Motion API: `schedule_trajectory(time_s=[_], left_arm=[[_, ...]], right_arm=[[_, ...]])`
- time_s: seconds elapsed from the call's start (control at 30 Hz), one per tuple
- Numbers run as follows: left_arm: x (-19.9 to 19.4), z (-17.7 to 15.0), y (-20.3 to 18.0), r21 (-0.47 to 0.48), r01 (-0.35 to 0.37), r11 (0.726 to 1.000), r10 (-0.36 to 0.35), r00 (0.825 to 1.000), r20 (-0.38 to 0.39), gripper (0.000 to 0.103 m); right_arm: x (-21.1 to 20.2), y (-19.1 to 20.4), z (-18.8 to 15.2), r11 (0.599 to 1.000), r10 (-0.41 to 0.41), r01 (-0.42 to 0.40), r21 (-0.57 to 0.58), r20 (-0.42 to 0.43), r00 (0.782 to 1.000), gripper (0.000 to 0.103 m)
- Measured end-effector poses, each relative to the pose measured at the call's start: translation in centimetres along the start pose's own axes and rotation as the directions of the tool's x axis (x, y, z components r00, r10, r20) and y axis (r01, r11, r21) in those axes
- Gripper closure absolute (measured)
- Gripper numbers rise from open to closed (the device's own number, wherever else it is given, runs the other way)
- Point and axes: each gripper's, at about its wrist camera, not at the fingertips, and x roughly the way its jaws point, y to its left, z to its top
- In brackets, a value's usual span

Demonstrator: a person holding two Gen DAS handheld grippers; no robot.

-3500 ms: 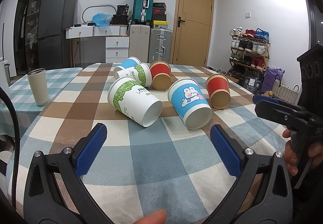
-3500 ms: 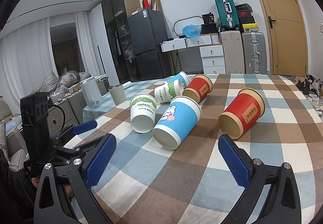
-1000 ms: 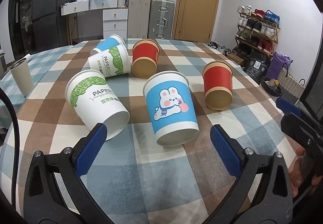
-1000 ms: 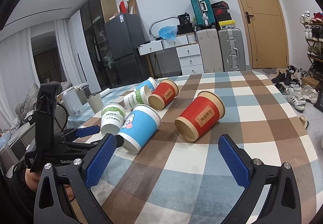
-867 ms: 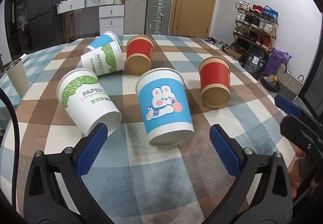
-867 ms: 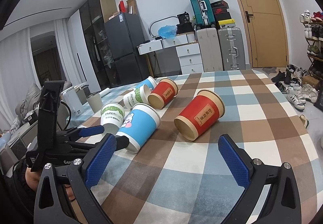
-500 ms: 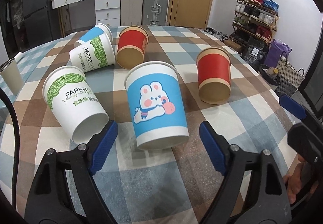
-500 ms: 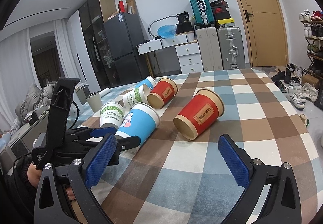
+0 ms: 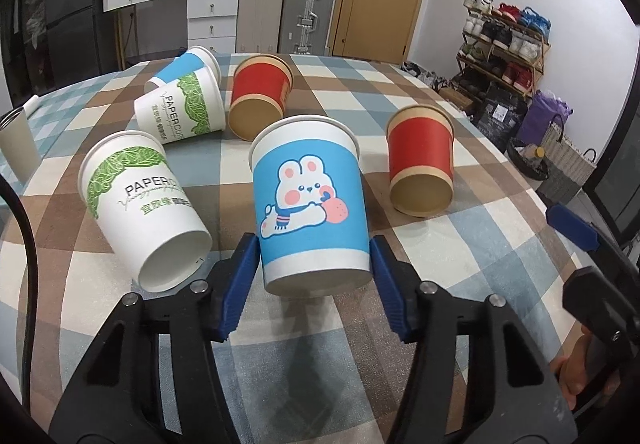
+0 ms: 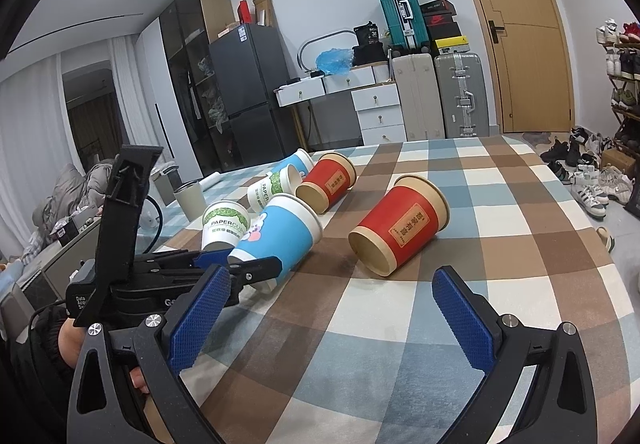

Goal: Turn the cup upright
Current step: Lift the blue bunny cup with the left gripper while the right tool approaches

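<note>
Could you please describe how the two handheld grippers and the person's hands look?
The left gripper and right gripper share one build: black plastic frames with silver screws and ridged blue finger pads. A black cable trails from the left one. The hand is bare.

The white cup with green leaves (image 9: 140,211) at 9 o'clock in the left wrist view reads "PAPERC", the rest curving out of sight, over green Chinese characters. A second white leaf cup (image 9: 180,111) at 11 o'clock reads "PAPERCUP". In the right wrist view the nearest leaf cup (image 10: 225,224) shows "PAPERCU". The red cup (image 10: 400,226) at the centre bears a tan label with Chinese characters, too small to read. The left gripper's black body (image 10: 120,284) at 8 o'clock shows "Data Acqu" and "Go", cut off.
</note>
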Motion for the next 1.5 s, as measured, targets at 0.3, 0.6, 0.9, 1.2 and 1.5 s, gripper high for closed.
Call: schedule_trajectory(time_s=[0.3,0.6,0.9,1.2,1.5], left_arm=[[-2.5,-1.3,0.4,-0.004,0.012,1.0,-0.012,0.999,0.041,0.049],[-6.0,-3.3,0.9,0.01,0.028,1.0,-0.028,0.997,0.065,0.049],[-8.9,-5.9,1.6,-0.001,0.046,0.999,-0.046,0.997,0.066,0.049],[-10.8,-8.1,1.5,-0.005,0.06,0.998,-0.06,0.996,0.064,0.049],[-11.3,-9.2,0.8,0.014,0.056,0.998,-0.057,0.997,0.056,0.049]], right_arm=[[0.5,0.5,-0.2,1.0,0.019,-0.02,-0.016,-0.011,1.0,0.0],[0.5,0.8,-0.3,0.999,0.037,-0.037,-0.013,-0.012,0.999,0.0],[0.6,2.3,-0.6,0.996,0.071,-0.071,-0.052,-0.019,0.997,0.0],[1.4,2.7,-1.1,0.996,0.061,-0.064,-0.069,-0.05,0.997,0.0],[1.4,3.1,-1.4,0.993,0.059,-0.064,-0.099,-0.053,0.997,0.0]])
